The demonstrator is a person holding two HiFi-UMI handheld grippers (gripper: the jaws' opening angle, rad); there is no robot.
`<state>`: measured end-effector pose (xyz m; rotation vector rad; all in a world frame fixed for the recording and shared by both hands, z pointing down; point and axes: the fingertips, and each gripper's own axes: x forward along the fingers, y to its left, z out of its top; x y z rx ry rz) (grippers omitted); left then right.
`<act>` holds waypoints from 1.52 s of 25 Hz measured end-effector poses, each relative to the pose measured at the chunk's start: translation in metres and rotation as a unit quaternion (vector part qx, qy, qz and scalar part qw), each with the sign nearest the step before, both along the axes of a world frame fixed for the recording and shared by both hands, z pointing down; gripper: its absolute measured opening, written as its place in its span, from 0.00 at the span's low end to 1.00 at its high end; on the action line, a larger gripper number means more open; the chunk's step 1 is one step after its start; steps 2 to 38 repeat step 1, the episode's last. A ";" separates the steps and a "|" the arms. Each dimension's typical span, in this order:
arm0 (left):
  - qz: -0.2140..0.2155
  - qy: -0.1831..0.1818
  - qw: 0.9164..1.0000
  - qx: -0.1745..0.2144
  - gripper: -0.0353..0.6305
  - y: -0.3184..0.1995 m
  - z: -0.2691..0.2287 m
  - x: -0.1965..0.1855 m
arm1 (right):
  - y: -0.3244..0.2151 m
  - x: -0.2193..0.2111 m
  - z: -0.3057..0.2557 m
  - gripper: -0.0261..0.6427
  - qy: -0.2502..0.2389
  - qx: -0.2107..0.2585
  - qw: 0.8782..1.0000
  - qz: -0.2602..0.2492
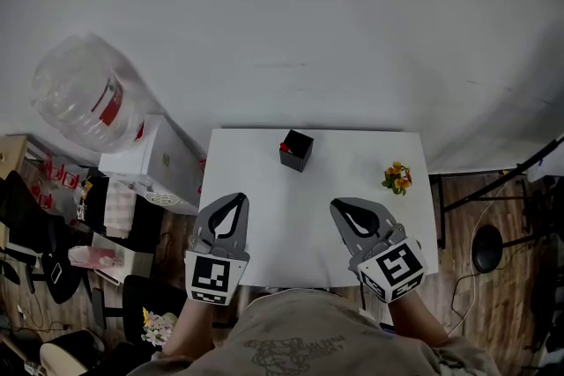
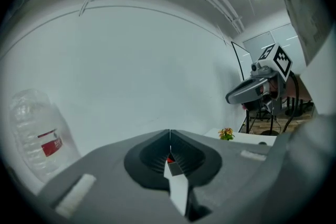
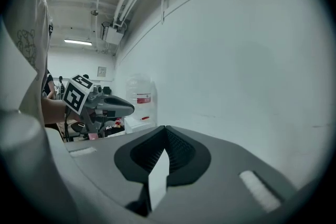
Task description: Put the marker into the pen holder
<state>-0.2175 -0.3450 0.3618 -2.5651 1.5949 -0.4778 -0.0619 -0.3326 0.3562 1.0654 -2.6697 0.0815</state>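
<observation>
Torso of the person [image 1: 291,339] fills the bottom edge of the head view, with both tools held just ahead of it over the near edge of the white table [image 1: 352,156].

Left gripper [image 1: 234,200]: jaws pressed together, nothing between the pads. Right gripper [image 1: 338,207]: the same, jaws closed tip to tip and empty.

Pen holder [image 1: 298,151]: a small black cube standing upright near the far edge of the table, well apart from both grippers.

Marker [image 1: 285,145]: only a red bit shows, at the holder's top left rim. Judgement: it reads as the marker's end standing out of the holder. It is too small to rule out that it merely leans on the rim. Its long axis cannot be read.

Key relation: the holder lies straight ahead, between the two grippers' lines. The left gripper view sights it down its closed jaw line. The right tip looks marginally nearer, though not decisively.

Flower sprig [image 1: 397,178] sits right of the holder, ahead of the right gripper.

No loose marker is seen elsewhere on the table.
</observation>
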 end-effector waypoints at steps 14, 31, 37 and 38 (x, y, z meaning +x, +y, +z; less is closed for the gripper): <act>0.005 0.000 1.000 0.005 0.06 0.000 -0.002 0.002 | -0.001 0.001 0.001 0.08 0.001 -0.002 1.000 0.002; 0.005 0.000 1.000 0.005 0.06 0.000 -0.002 0.002 | -0.001 0.001 0.001 0.08 0.001 -0.002 1.000 0.002; 0.005 0.000 1.000 0.005 0.06 0.000 -0.002 0.002 | -0.001 0.001 0.001 0.08 0.001 -0.002 1.000 0.002; 0.005 0.000 1.000 0.005 0.06 0.000 -0.002 0.002 | -0.001 0.001 0.001 0.08 0.001 -0.002 1.000 0.002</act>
